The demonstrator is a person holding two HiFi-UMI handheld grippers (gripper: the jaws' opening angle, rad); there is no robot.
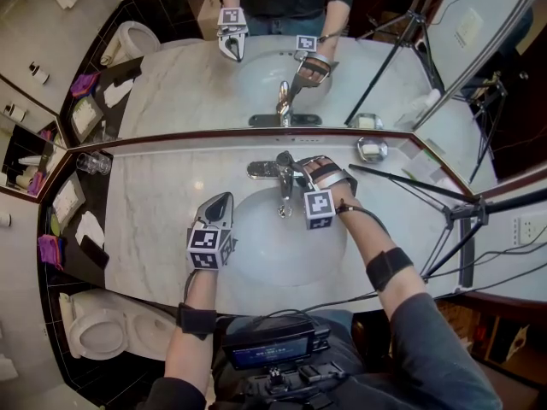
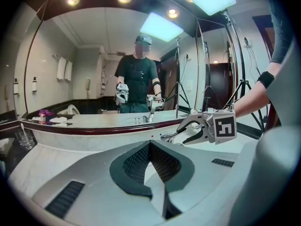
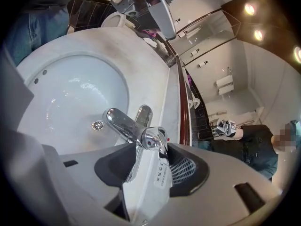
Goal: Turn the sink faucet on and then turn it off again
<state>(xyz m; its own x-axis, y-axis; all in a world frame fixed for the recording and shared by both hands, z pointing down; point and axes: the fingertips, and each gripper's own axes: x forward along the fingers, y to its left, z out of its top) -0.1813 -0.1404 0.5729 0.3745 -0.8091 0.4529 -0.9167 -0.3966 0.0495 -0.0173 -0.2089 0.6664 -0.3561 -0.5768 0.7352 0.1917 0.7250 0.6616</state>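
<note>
My left gripper [image 1: 220,203] hangs clenched and empty over the left edge of the sink [image 1: 265,244]. At the back of the basin stands the chrome faucet [image 3: 123,126], its lever lying between my right gripper's [image 1: 297,168] wide-spread jaws, not clamped

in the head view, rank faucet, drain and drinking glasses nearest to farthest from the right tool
1. faucet, between the right tool's jaws
2. drain, just below the faucet in view
3. drinking glasses, far left
</note>
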